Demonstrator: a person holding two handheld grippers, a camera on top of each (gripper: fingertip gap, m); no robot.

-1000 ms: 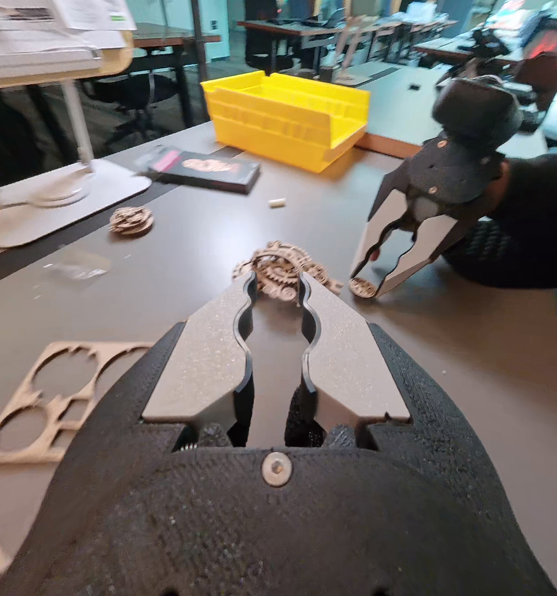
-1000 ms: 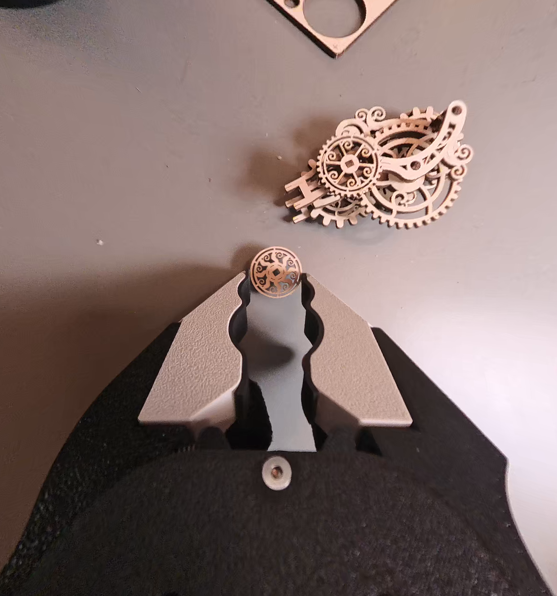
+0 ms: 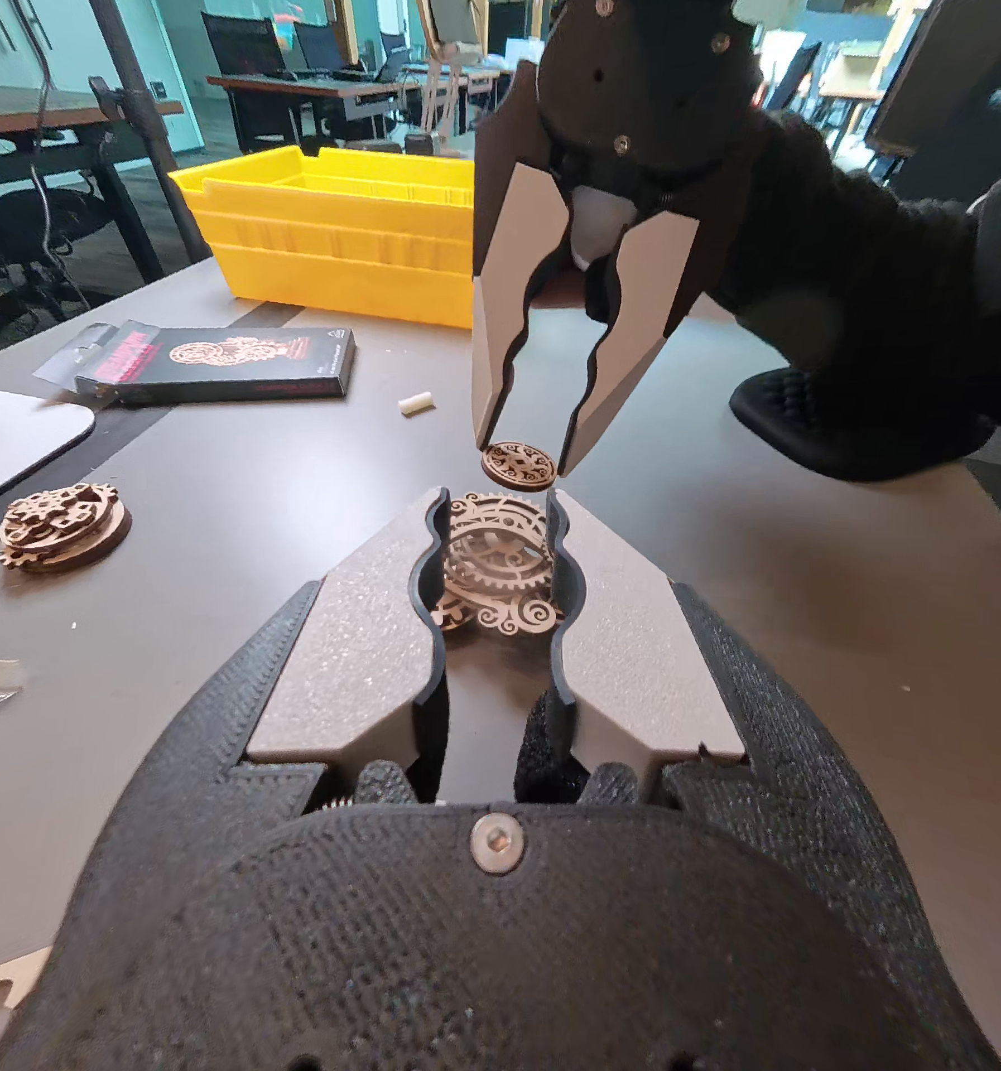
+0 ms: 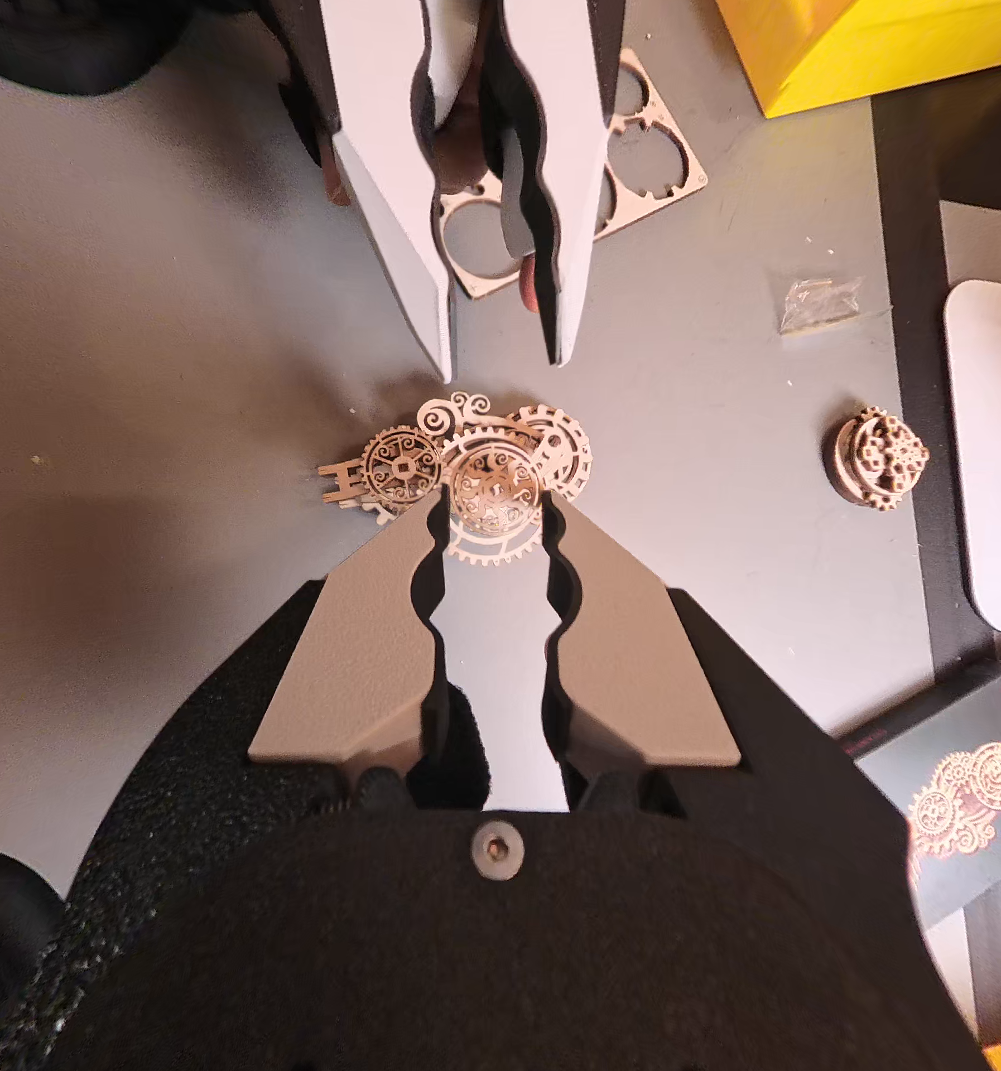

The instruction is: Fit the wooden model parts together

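The right gripper (image 3: pixel 520 466) clamps a small wooden disc (image 3: pixel 518 470) by its edges, just above the gear model (image 4: pixel 475 463) on the grey table (image 3: pixel 254 510). The left gripper (image 4: pixel 501 362) stands open and holds nothing, its tips beside the model. Open table lies at both sides. A yellow bin (image 3: pixel 336 232) stands behind, cut off by the right gripper.

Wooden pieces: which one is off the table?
The small round fretwork disc, pinched between the right gripper's fingertips above the gear assembly; the separate gear stack rests on the table.
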